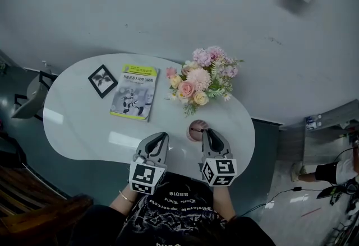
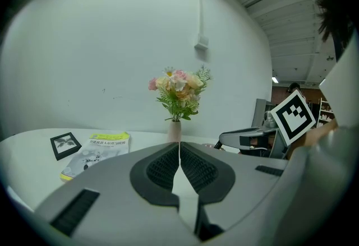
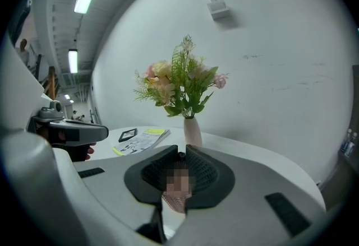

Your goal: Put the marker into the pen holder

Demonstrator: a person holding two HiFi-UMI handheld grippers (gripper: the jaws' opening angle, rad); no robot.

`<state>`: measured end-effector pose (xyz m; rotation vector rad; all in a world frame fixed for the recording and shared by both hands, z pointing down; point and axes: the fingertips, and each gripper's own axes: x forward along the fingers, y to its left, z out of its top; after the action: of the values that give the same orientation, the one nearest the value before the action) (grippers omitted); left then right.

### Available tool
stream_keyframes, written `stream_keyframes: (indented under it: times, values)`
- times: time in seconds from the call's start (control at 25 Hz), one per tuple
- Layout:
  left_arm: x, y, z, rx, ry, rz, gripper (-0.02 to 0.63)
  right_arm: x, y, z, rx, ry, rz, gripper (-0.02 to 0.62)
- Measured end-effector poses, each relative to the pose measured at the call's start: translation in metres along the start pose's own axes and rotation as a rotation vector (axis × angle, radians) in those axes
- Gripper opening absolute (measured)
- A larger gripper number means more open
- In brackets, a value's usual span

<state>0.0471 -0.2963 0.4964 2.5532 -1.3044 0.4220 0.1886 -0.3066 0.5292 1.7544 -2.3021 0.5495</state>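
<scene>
My left gripper [image 2: 179, 147] has its jaws closed, meeting at the tips. Straight ahead I see flowers [image 2: 178, 91] in a vase [image 2: 175, 130] on the white table [image 2: 28, 163]. A book [image 2: 98, 149] and a frame [image 2: 65, 144] lie to the left; the right gripper [image 2: 224, 138] sits at the right.

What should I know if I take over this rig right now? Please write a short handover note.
Left tongs: shut, empty, beside the right ones.
Right tongs: shut on the marker, directly over the pink mesh pen holder.
Done: the marker is gripped and brought to the holder's opening.
Left: it is not released yet. Probably lower it in, open the right tongs, then pull back.
</scene>
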Motion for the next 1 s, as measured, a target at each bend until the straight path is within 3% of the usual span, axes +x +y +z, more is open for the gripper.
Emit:
stream_keyframes:
  times: [0.72,1.0]
  values:
    - [0.002,-0.001,-0.009,-0.016,0.009,-0.018,0.027,-0.005,-0.019,-0.021,0.056,0.045,-0.068,0.075]
    - [0.002,-0.005,-0.009,-0.029,0.005,-0.035,0.026,-0.007,-0.013,-0.022,0.035,0.06,-0.061,0.174]
